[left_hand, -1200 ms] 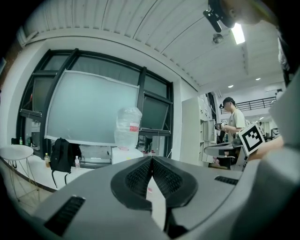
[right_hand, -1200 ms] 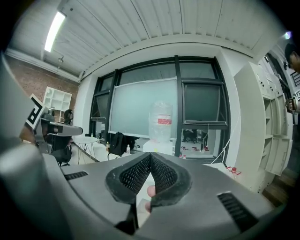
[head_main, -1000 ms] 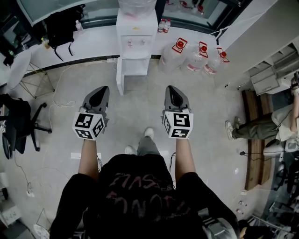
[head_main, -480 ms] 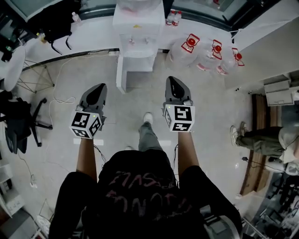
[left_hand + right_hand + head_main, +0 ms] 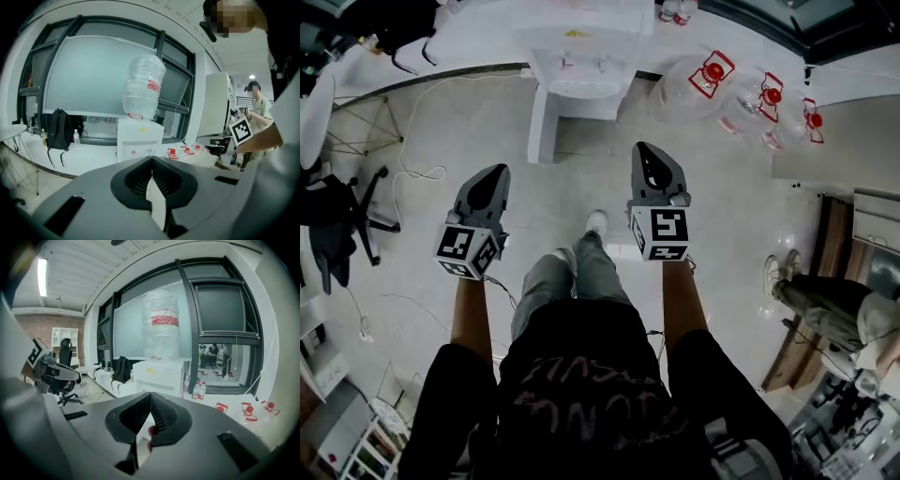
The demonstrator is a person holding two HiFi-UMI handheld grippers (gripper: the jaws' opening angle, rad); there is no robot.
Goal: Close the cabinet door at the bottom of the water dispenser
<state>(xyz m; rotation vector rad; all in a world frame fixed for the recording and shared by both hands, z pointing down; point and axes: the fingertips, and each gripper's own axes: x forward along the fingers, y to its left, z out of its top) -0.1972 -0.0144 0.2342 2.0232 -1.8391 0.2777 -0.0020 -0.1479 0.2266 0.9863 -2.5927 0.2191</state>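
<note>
The water dispenser [image 5: 581,56] stands at the top of the head view, and the cabinet door [image 5: 542,131] at its bottom is open, swung out over the floor on the left side of the dispenser. The left gripper [image 5: 492,175] and the right gripper [image 5: 645,150] are both in the air in front of the person, well apart from the door, each with its jaws pressed together on nothing. Large water jugs [image 5: 712,75] with red caps lie on the floor to the right of the dispenser.
</note>
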